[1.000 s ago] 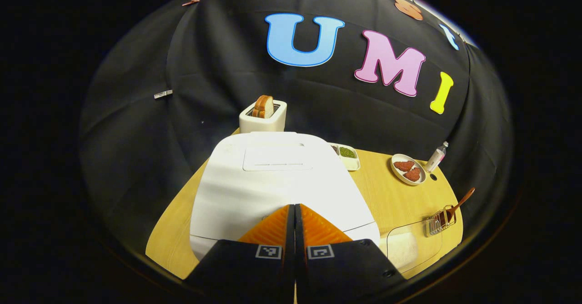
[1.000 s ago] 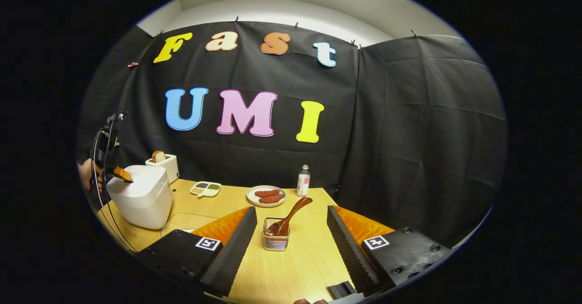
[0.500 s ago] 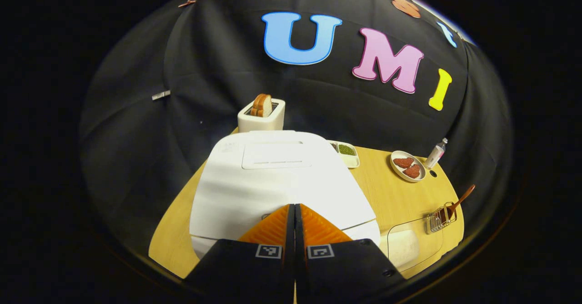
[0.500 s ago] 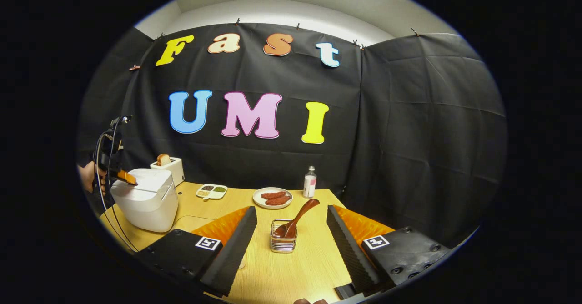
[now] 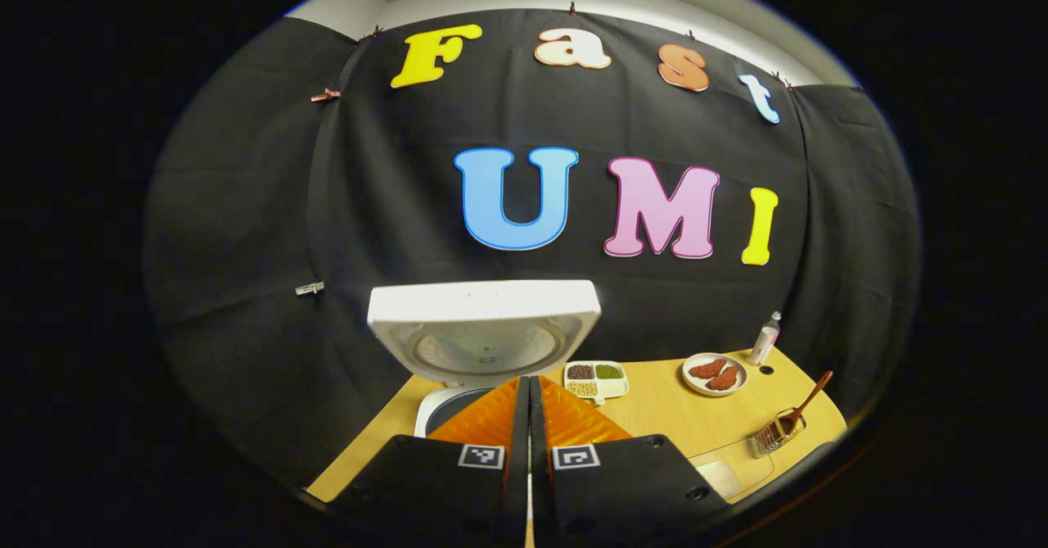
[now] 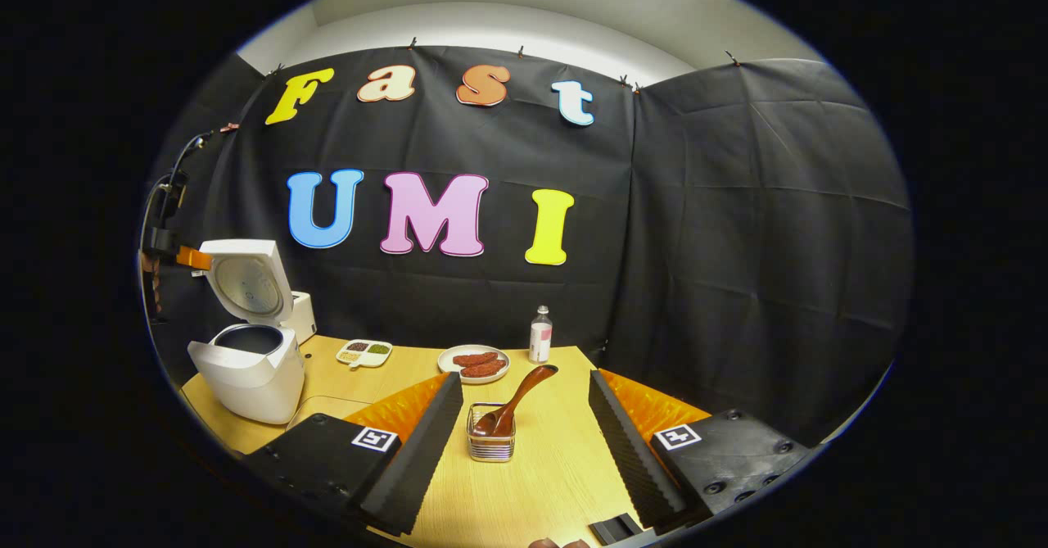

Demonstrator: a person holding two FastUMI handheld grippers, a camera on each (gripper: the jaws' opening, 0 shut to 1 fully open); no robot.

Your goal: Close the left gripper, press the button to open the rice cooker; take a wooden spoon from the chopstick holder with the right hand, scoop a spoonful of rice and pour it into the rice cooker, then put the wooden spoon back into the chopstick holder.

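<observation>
My left gripper point(image 5: 528, 384) has its fingers pressed flat together with nothing between them, raised in front of the rice cooker point(image 6: 246, 368). The cooker stands near the table's point(image 6: 532, 482) left edge with its lid point(image 5: 483, 327) up, so I judge the button step done and the spoon next.

My right gripper point(image 6: 520, 417) is spread wide and empty, its fingers standing either side of the chopstick holder point(image 6: 490, 443) without touching it. The holder is a small wire basket in the middle of the table, toward the near edge. The wooden spoon point(image 6: 516, 400) stands in it bowl down, its handle leaning up and away to the right, free above the rim.

I judge the spoon light and rigid, with smooth wood that could twist in the fingers if held too close to the end. The place to take it is the bare handle a little above the basket's rim, fingers across the shaft, so it lifts straight out along its own lean. The basket looks light too and may tip or drag if the bowl catches the wire. The rice point(image 5: 720, 476) sits in a shallow clear tray at the near edge between cooker and holder; loose grains will spill if the bowl tilts, so the grip must keep it level.
</observation>
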